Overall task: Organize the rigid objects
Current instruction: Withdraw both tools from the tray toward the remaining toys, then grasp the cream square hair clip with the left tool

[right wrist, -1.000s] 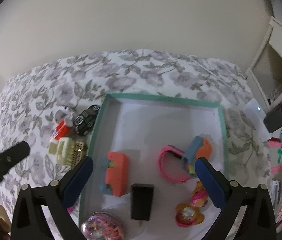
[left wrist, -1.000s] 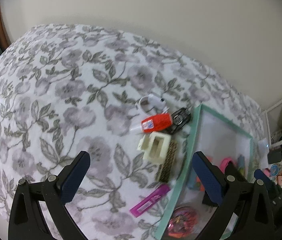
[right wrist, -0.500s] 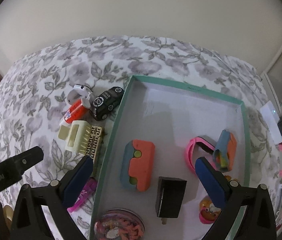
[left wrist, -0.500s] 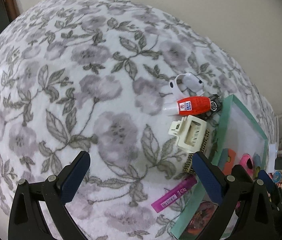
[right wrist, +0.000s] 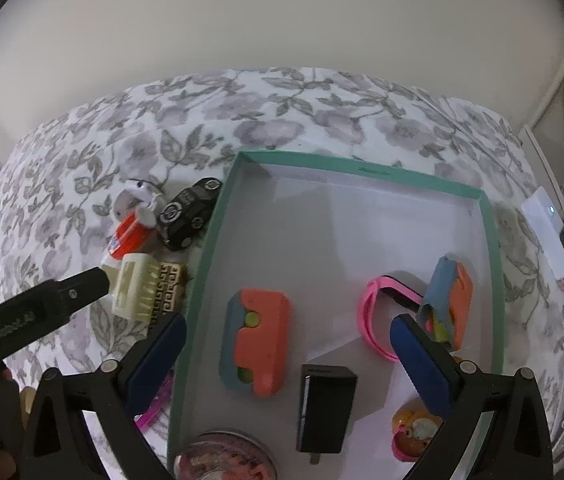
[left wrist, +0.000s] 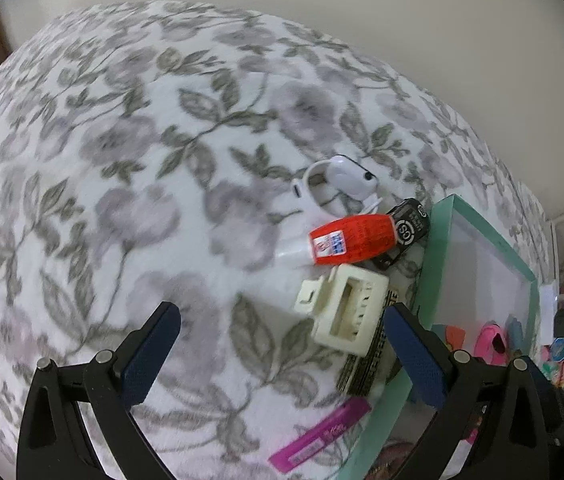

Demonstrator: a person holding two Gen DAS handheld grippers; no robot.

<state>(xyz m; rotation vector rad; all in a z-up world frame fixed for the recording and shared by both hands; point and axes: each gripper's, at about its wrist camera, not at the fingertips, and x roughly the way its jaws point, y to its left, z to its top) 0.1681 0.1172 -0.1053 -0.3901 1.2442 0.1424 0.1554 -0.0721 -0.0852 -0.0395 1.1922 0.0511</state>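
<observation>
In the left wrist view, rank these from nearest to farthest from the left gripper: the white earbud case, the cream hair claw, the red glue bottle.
1. Cream hair claw, just beyond the left gripper, toward its right finger.
2. Red glue bottle, behind the claw.
3. White earbud case, farthest back.

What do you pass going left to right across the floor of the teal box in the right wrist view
Orange and grey block → black charger → pink band → blue and orange toy, all inside the teal box.
</observation>
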